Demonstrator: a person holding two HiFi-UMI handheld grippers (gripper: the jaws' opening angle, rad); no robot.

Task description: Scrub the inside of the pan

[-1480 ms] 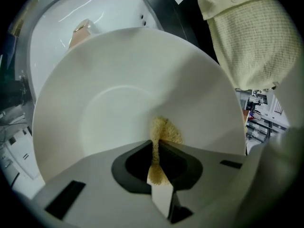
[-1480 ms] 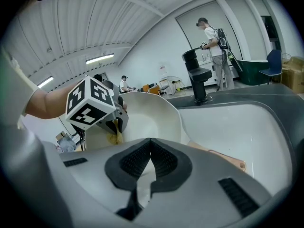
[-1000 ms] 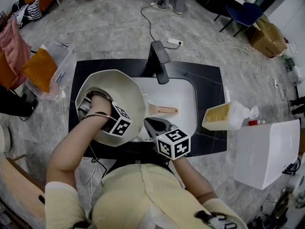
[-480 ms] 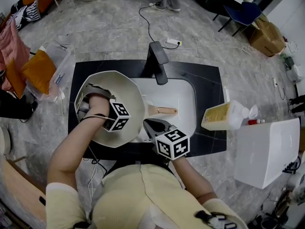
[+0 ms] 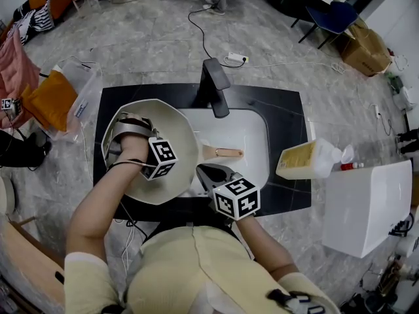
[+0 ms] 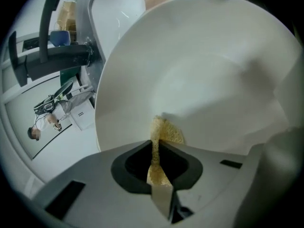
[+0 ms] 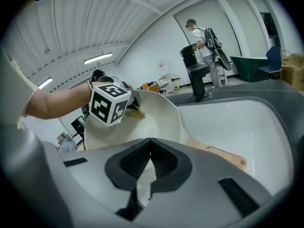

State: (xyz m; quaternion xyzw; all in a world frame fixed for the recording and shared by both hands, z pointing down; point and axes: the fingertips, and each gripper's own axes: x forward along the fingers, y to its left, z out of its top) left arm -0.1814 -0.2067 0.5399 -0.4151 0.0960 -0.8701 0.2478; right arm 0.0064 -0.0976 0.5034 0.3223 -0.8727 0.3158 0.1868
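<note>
I see free room over the sink's (image 5: 255, 133) right half. The tilted pan (image 5: 180, 133) blocks the left, the faucet (image 5: 217, 84) overhangs from the worktop's (image 5: 285, 113) rear edge, and a bottle (image 5: 304, 160) crowds its right edge.

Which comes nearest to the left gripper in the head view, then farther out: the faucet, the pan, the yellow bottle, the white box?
1. Pan: the left gripper is working inside it, at the left.
2. Faucet: behind the sink, up and to the right.
3. Yellow bottle: on the counter's right side.
4. White box: beyond the counter, far right.

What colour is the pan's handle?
Light tan, like wood; the handle shows best in the head view.
</note>
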